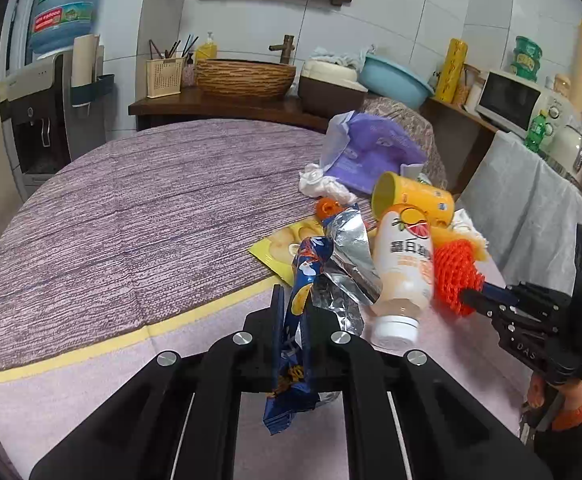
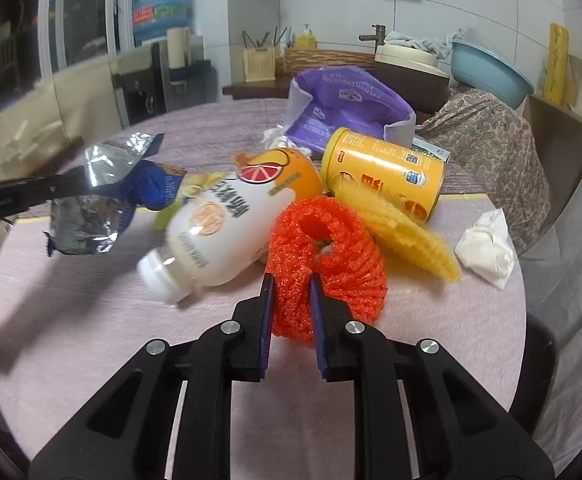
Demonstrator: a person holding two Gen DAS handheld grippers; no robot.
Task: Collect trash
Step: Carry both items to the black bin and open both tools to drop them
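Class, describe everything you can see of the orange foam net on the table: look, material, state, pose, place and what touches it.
The orange foam net is a bright, soft-looking mesh sleeve, bunched into a loose ring with an opening near its middle. It lies on the pink tablecloth, at the near edge of the trash pile. The right tongs are shut on its near edge, pads pressing both sides. A yellow foam net lies against its right side, and the white drink bottle lies close on its left.
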